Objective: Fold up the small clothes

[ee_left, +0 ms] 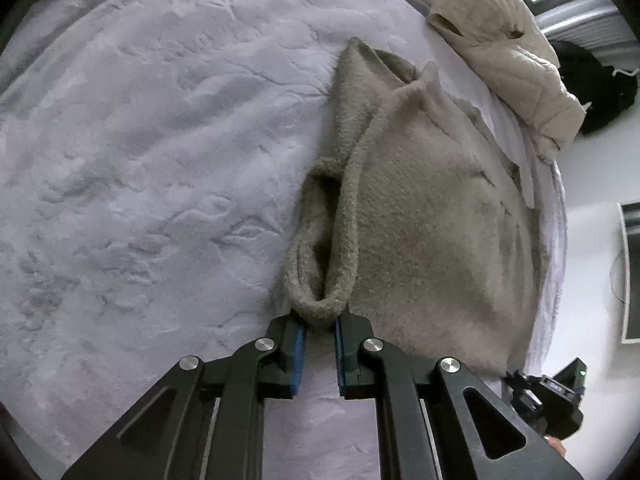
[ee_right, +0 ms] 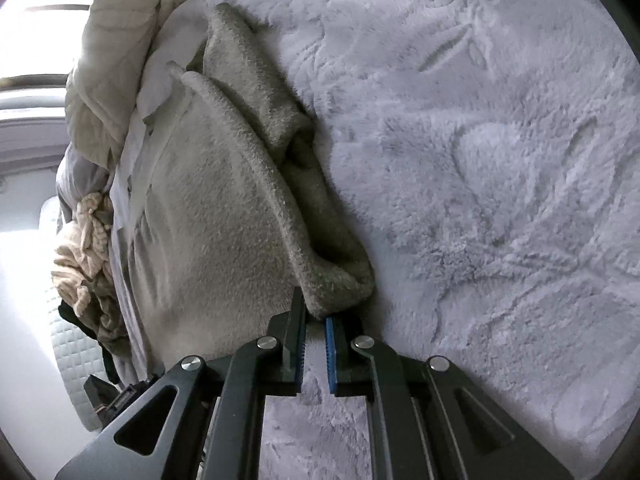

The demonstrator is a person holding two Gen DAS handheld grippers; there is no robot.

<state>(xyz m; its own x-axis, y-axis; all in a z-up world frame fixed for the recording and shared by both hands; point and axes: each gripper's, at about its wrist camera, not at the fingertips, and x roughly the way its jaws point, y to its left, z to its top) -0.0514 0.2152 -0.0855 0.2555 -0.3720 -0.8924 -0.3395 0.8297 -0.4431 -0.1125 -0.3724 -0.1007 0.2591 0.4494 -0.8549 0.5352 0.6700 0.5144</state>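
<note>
A grey-beige fleece garment (ee_left: 420,240) lies on the pale plush blanket (ee_left: 140,160), its thick hem doubled into a loop near me. My left gripper (ee_left: 320,322) pinches that loop between its blue pads, jaws narrow around the fabric. In the right wrist view the same garment (ee_right: 216,220) runs up the left side, and my right gripper (ee_right: 316,316) is shut on a rolled corner of the hem. Each gripper's black body shows in the other's view, the right one (ee_left: 552,400) low at right and the left one (ee_right: 116,392) low at left.
A cream quilted jacket (ee_left: 500,40) is heaped at the blanket's far edge, also visible as the cream jacket (ee_right: 112,60). A black item (ee_left: 592,92) lies past it. A beige knitted piece (ee_right: 84,248) hangs off the bed's side. The blanket (ee_right: 500,160) spreads wide beside the garment.
</note>
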